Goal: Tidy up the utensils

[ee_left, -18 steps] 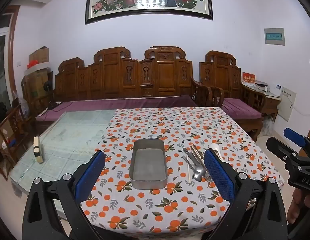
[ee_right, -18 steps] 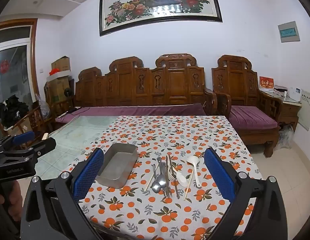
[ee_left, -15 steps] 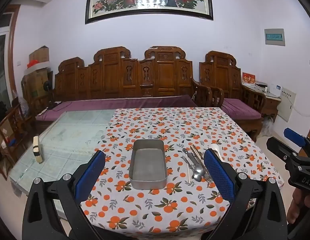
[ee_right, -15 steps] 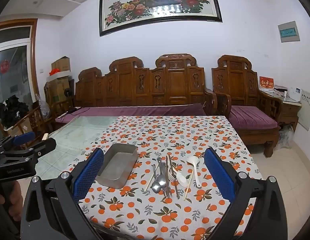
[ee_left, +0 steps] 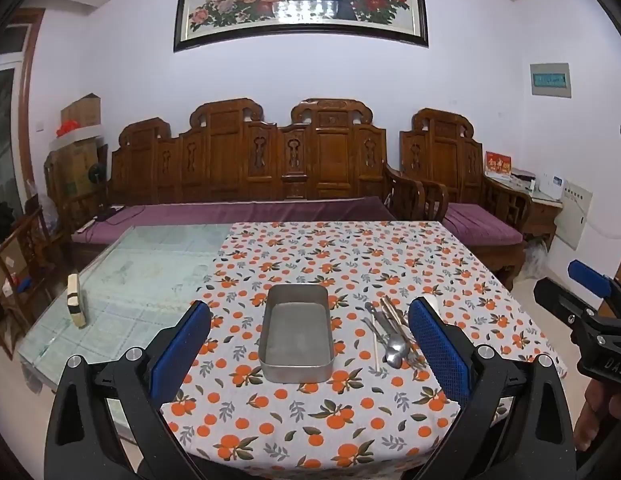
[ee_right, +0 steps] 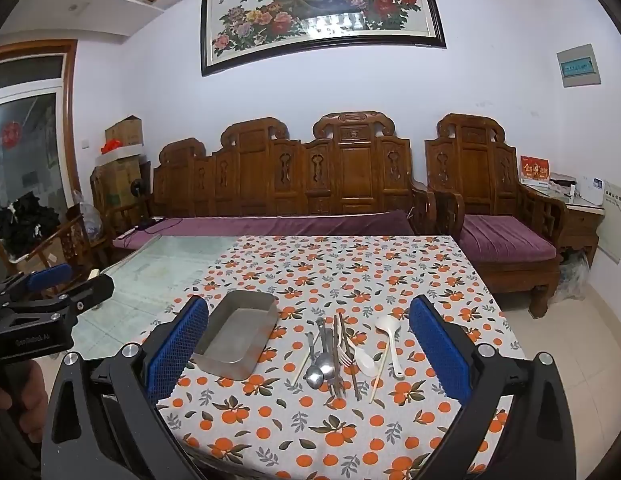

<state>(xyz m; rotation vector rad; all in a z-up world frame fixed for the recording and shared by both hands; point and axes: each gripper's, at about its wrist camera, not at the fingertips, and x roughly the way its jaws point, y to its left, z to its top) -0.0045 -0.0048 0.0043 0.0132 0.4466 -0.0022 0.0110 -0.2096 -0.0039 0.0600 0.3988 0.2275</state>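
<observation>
Nothing has shifted since the earlier frames. Left gripper [ee_left: 308, 344] and right gripper [ee_right: 308, 344] hover short of the table's near edge, jaws spread wide, nothing between them. Metal tray [ee_left: 296, 338] lies empty on the orange-print cloth [ee_right: 350, 264]; utensils [ee_right: 338, 354] (spoons, prob. forks, chopsticks) sit bunched just beside it, w/ a white spoon [ee_right: 390, 338]. Step: pre-pick. Next: descend, close on one handle. Cloth beyond is bare.

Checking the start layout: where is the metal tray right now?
In both views the metal tray sits on the orange-print tablecloth, just left of the utensil pile.
</observation>
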